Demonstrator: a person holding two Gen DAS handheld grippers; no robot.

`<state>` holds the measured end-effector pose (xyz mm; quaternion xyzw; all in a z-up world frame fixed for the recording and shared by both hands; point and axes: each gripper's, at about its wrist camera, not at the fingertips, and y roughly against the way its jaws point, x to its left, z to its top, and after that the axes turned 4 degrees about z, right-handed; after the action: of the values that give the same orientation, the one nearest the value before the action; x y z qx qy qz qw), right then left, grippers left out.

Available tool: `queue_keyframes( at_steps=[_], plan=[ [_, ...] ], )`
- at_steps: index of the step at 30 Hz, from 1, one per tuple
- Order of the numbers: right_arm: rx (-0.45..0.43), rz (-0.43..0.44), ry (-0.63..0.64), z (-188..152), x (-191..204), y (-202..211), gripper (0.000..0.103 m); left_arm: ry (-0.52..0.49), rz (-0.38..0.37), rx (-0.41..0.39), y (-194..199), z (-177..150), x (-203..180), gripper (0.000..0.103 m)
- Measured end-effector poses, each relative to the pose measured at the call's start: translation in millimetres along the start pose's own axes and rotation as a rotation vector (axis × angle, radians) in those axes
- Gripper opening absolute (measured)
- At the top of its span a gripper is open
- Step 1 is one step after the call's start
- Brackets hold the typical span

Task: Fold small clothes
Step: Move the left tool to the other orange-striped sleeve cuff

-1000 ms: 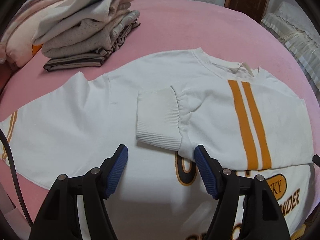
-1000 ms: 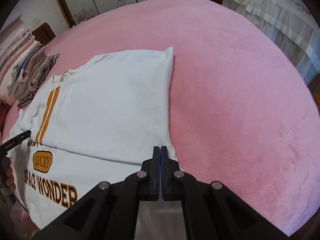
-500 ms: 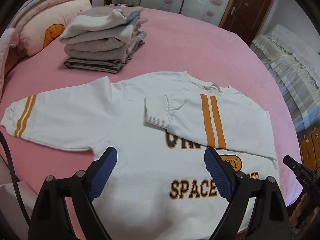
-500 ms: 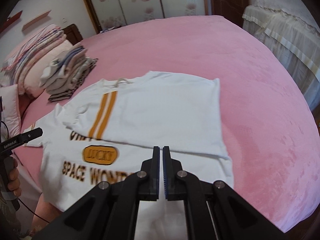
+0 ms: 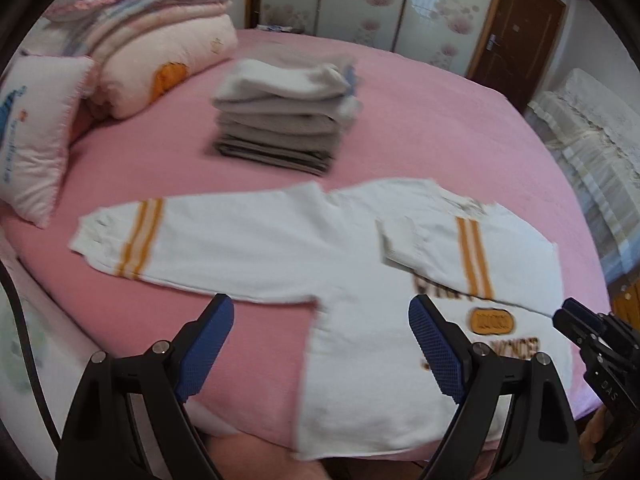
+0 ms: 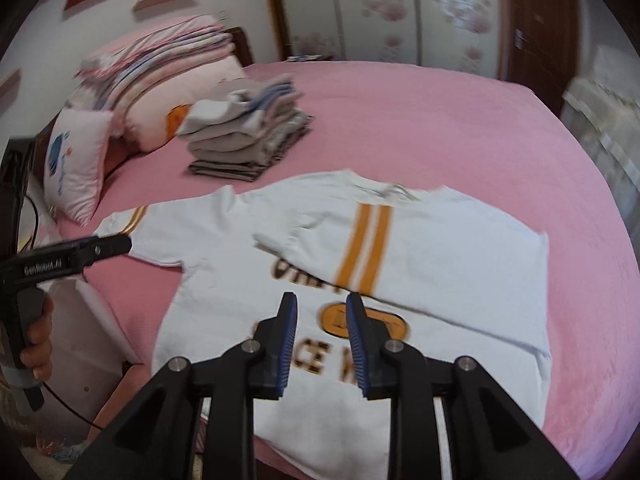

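Your left gripper (image 5: 320, 344), bottom of the left wrist view: jaws spread wide, nothing between the blue pads (image 5: 438, 354); it hangs above the near edge of the bed.

Your right gripper (image 6: 322, 342), bottom centre of the right wrist view: jaws have just been opening, now parted a little, nothing held; the fabric shows through the gap below.

White sweatshirt (image 6: 420, 264), centre of both views: flat on the pink bedspread (image 6: 440, 120), print up. One sleeve is folded across the chest, its ribbed cuff (image 5: 400, 240) near the middle, orange stripes (image 6: 364, 248) showing. The other sleeve (image 5: 192, 244) lies stretched out toward the left of the frame.

Stack of folded clothes (image 5: 288, 116), upper centre: behind the sweatshirt, apart from it.

Pillow (image 5: 36, 136) and folded quilts (image 5: 152, 32), upper left.

Floral wardrobe doors (image 5: 360, 0), top, beyond the bed.
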<state>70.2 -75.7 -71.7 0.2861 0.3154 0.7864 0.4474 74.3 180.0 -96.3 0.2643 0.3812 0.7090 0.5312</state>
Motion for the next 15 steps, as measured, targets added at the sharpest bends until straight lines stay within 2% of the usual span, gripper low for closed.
queue_keyframes(
  at_steps=[3, 8, 12, 15],
  plan=[
    [-0.008, 0.031, 0.098, 21, 41, -15, 0.025, 0.019, 0.103, -0.043, 5, 15, 46, 0.088],
    [-0.002, 0.086, 0.22, 52, 104, -53, 0.025, 0.122, 0.211, -0.019, -9, 30, 126, 0.088],
    [0.019, 0.145, 0.257, 70, 144, -85, 0.025, 0.318, 0.199, 0.098, -35, 33, 190, 0.088],
    [0.029, 0.18, 0.281, 77, 165, -104, 0.025, 0.503, 0.145, 0.182, -58, 30, 228, 0.087]
  ],
)
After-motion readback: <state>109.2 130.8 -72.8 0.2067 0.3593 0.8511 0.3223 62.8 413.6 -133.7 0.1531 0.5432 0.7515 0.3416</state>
